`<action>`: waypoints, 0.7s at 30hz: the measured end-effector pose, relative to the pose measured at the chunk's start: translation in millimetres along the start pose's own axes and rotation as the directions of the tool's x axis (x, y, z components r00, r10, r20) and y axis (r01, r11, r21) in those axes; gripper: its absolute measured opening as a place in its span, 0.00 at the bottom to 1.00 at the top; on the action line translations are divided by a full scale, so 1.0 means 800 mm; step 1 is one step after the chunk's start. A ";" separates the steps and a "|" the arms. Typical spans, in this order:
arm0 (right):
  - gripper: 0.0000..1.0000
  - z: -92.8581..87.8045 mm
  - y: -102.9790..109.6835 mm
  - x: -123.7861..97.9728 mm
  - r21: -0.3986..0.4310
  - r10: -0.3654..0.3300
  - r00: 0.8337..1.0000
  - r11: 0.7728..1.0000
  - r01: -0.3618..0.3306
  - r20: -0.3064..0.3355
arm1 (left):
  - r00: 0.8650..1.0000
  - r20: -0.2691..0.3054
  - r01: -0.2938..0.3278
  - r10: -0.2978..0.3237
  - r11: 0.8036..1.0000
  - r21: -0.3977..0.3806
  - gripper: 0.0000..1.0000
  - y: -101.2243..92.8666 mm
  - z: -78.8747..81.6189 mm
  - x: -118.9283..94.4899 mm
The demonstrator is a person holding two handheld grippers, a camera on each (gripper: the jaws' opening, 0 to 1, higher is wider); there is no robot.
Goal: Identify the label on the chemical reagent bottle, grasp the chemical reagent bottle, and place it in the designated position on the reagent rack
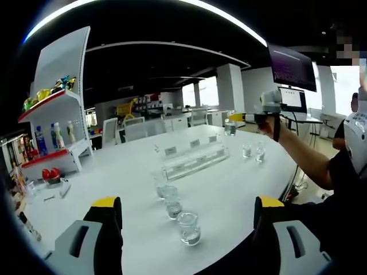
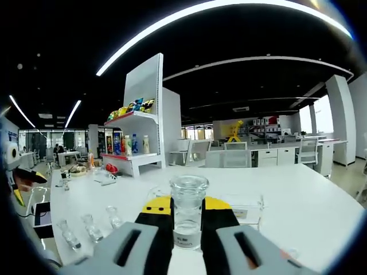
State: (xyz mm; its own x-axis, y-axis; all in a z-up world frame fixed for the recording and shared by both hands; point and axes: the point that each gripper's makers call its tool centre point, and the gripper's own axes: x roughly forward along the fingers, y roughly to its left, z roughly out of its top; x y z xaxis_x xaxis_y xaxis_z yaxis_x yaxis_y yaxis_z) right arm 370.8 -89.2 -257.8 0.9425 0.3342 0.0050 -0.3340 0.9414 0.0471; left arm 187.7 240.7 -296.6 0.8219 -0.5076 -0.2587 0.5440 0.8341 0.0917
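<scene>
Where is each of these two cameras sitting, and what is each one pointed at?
Left gripper view: rides on the left gripper, jaws open, looking across the white table at a row of bottles and the clear rack; the person's arm holds the right gripper aloft.
Right gripper view: rides on the right gripper, shut on a reagent bottle, facing the snack shelf.
Shared: table, rack, shelf, held bottle.

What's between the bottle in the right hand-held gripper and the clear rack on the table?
Nothing visible. The right hand-held gripper holds the reagent bottle up in the air beyond the clear rack, and only bare white table lies between them. Two small bottles stand off to the side.
</scene>
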 end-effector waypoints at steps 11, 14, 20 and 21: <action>0.14 -0.002 0.000 0.018 -0.003 0.000 1.000 1.000 0.000 -0.013 | 1.000 -0.002 -0.001 0.001 1.000 -0.003 0.95 0.001 -0.002 0.001; 0.14 0.001 -0.001 0.020 -0.002 -0.003 1.000 1.000 0.003 -0.010 | 1.000 -0.003 0.003 -0.003 1.000 -0.003 0.95 0.000 -0.003 0.003; 0.14 0.003 0.002 0.032 -0.009 0.000 1.000 1.000 0.000 -0.009 | 1.000 -0.005 0.000 0.000 1.000 -0.006 0.95 0.001 -0.006 0.003; 0.14 0.003 0.003 0.035 -0.012 0.000 1.000 1.000 -0.001 -0.011 | 1.000 -0.005 0.000 0.000 1.000 -0.007 0.95 0.002 -0.006 0.003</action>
State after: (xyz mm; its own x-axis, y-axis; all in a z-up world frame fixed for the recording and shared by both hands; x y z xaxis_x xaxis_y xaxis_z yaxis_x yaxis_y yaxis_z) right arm 396.2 -77.9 -255.0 0.9422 0.3350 -0.0058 -0.3346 0.9417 0.0354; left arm 189.3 241.7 -301.5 0.8213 -0.5063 -0.2631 0.5425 0.8357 0.0852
